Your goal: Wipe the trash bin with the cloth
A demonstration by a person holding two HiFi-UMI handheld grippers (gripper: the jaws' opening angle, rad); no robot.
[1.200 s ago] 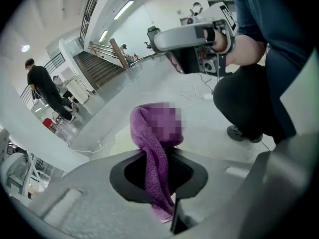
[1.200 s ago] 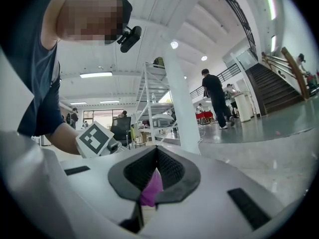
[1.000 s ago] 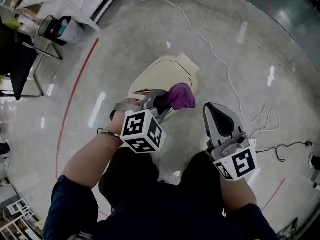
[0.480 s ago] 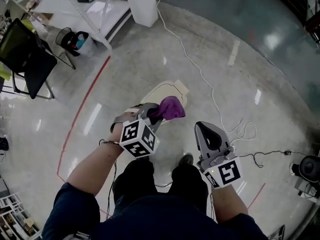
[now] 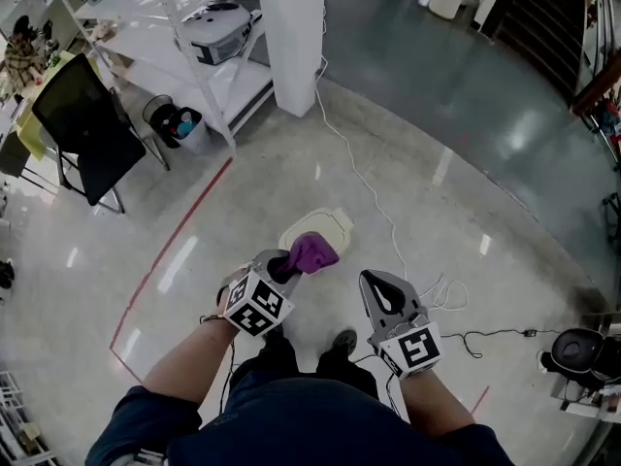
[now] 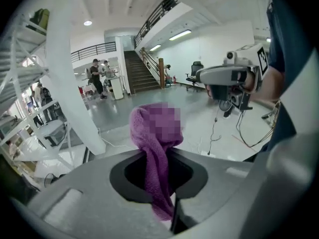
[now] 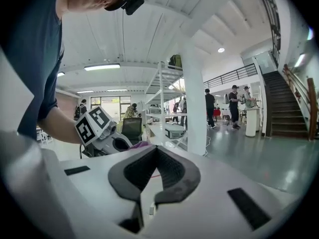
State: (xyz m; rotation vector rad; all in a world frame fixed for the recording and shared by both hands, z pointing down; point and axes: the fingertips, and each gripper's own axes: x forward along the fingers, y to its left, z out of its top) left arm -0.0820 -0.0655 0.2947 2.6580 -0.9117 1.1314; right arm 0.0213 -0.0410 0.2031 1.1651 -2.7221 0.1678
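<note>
The trash bin (image 5: 325, 226) is a cream, flat-lidded shape on the floor straight ahead of my feet. My left gripper (image 5: 284, 264) is shut on a purple cloth (image 5: 312, 251), which bunches above the jaws and overlaps the bin's near edge in the head view. In the left gripper view the cloth (image 6: 157, 148) hangs down through the jaws of the left gripper (image 6: 160, 169). My right gripper (image 5: 376, 282) is held to the right, shut and empty, also in its own view (image 7: 152, 178). From there the left gripper (image 7: 115, 144) and a bit of cloth (image 7: 141, 144) show.
A white pillar (image 5: 296, 37) and white shelving (image 5: 194, 27) stand ahead. A black chair (image 5: 82, 129) and a small waste basket (image 5: 179, 124) are at the left. A white cable (image 5: 369, 178) runs past the bin. A red floor line (image 5: 175, 250) and black cables (image 5: 505, 336) flank me.
The head view has pulled up and back, so the bin looks smaller and farther away. Both grippers have risen with it; the left still holds the cloth.
</note>
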